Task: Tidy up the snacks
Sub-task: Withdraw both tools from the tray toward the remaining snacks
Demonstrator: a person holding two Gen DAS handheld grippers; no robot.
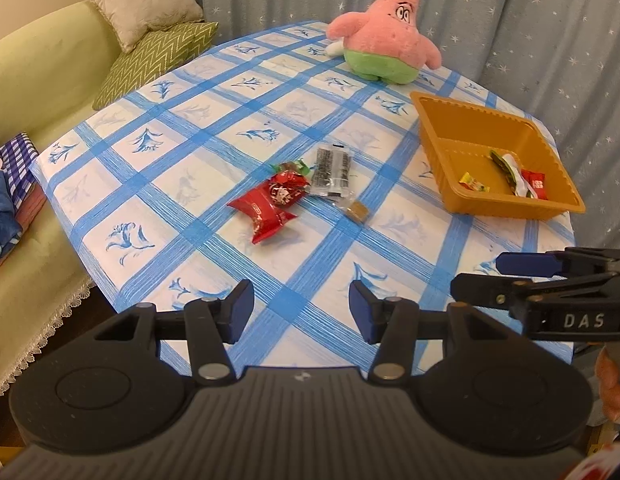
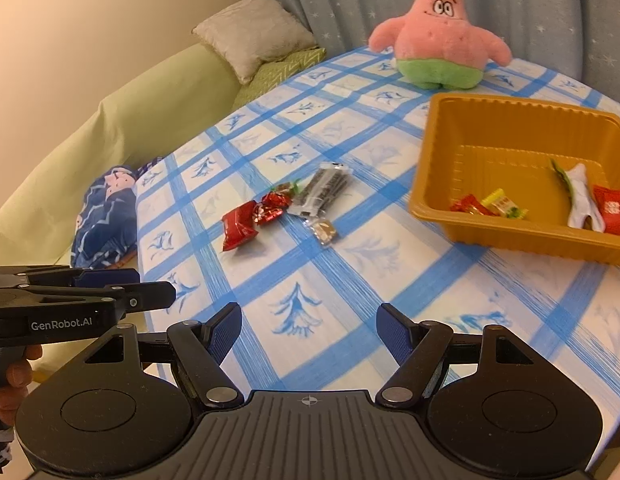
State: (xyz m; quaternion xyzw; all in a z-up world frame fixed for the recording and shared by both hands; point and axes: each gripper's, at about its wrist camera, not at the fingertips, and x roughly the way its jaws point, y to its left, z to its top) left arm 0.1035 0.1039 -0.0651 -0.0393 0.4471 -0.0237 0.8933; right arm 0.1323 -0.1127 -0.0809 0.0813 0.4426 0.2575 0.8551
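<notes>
1. Two grippers hover over the checked tablecloth; our left gripper and right gripper both have their jaws apart, with nothing between them.
2. Left of the orange tray we see loose snacks: a red packet, a red candy, a dark bar and a small brown sweet.
3. Inside the tray lie a yellow candy and a red wrapper.
4. Behind the tray stands a pink plush star.

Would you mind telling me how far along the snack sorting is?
Several wrapped snacks already lie in the orange plastic tray. Nothing is in hand: left gripper and right gripper are both open and empty. The red packets, the dark bar and the small brown sweet remain on the checked tablecloth.
</notes>
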